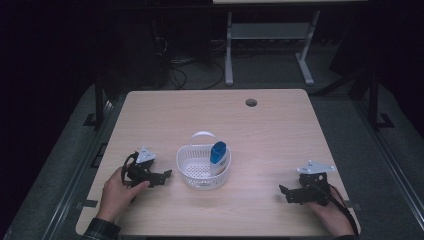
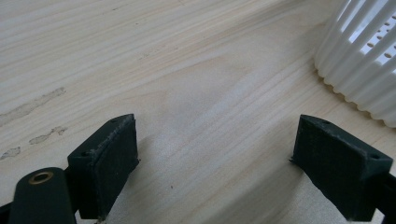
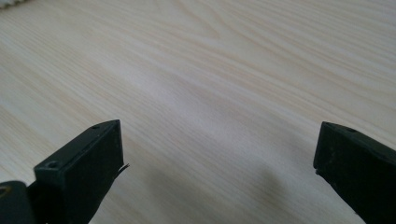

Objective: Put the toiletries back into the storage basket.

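Both grippers, left [image 1: 167, 175] and right [image 1: 283, 191], rest wide apart on the desk [image 1: 280, 135], flanking a basket [image 1: 197, 172] holding a blue bottle [image 1: 218, 155]

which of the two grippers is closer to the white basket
The left gripper: its open jaws sit just beside the white basket, whose ribbed wall shows in its own view. The right gripper, also open, rests farther off near the table's right edge.

A white slotted basket [image 1: 202, 167] with a raised hoop handle sits upright. Inside it, against the wall away from the handle's left end, a blue-and-white bottle [image 1: 218, 156] stands leaning on the rim.
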`<action>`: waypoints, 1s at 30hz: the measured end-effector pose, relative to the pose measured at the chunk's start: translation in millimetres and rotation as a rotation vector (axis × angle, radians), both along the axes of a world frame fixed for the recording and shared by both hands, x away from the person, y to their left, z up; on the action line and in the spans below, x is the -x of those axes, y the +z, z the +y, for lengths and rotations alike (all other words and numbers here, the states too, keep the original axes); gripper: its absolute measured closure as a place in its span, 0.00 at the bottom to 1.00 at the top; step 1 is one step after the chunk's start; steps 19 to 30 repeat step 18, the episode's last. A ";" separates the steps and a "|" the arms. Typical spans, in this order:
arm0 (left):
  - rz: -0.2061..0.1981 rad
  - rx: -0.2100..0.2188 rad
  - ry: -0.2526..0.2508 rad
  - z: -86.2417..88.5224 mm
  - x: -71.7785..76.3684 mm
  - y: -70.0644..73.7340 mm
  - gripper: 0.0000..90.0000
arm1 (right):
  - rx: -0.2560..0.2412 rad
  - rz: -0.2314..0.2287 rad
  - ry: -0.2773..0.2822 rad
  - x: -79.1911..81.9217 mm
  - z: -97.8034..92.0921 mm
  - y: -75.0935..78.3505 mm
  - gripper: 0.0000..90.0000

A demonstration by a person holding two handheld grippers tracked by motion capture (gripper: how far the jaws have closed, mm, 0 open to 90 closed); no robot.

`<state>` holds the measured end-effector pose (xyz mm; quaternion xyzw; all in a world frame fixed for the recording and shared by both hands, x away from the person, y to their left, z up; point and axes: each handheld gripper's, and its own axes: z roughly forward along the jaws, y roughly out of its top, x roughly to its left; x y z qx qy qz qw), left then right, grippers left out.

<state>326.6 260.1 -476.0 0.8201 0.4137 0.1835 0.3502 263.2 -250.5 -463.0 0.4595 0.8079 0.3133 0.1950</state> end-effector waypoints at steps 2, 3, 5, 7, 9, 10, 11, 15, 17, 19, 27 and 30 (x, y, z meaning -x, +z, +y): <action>0.000 0.000 0.000 0.0 0.0 0.0 0.14 | 0.006 0.007 -0.005 -0.7 -0.6 -2.7 0.01; 0.000 0.000 0.000 0.0 0.0 0.0 0.14 | 0.008 0.008 -0.009 -1.1 -0.7 -4.0 0.01; 0.000 0.000 0.000 0.0 0.0 0.0 0.15 | 0.016 0.012 -0.011 -2.0 -0.9 -6.3 0.01; 0.000 0.000 0.000 0.0 0.0 0.0 0.14 | 0.028 0.017 -0.016 -3.0 -1.6 -9.6 0.01; 0.000 0.000 0.000 0.0 0.0 0.0 0.14 | 0.028 0.018 -0.021 -4.0 -2.7 -13.2 0.00; 0.000 0.000 0.000 0.0 0.0 0.0 0.14 | 0.014 0.022 -0.022 -4.3 -3.5 -14.0 0.00; 0.000 0.000 0.000 0.0 0.0 0.0 0.14 | 0.012 0.020 -0.020 -4.6 -4.3 -14.3 0.00; 0.000 0.000 0.000 0.0 0.0 0.0 0.15 | -0.003 0.021 -0.023 -4.7 -6.0 -15.5 0.00; 0.000 0.000 0.000 0.0 0.0 0.0 0.15 | -0.018 0.027 -0.029 -5.2 -7.0 -16.4 0.00; 0.000 0.000 0.000 0.0 0.0 0.0 0.14 | -0.021 0.029 -0.027 -5.4 -7.6 -16.6 0.00; 0.000 0.000 0.000 0.0 0.0 0.0 0.14 | -0.021 0.029 -0.027 -5.4 -7.6 -16.6 0.00; 0.000 0.000 0.000 0.0 0.0 0.0 0.14 | -0.021 0.029 -0.027 -5.4 -7.6 -16.6 0.00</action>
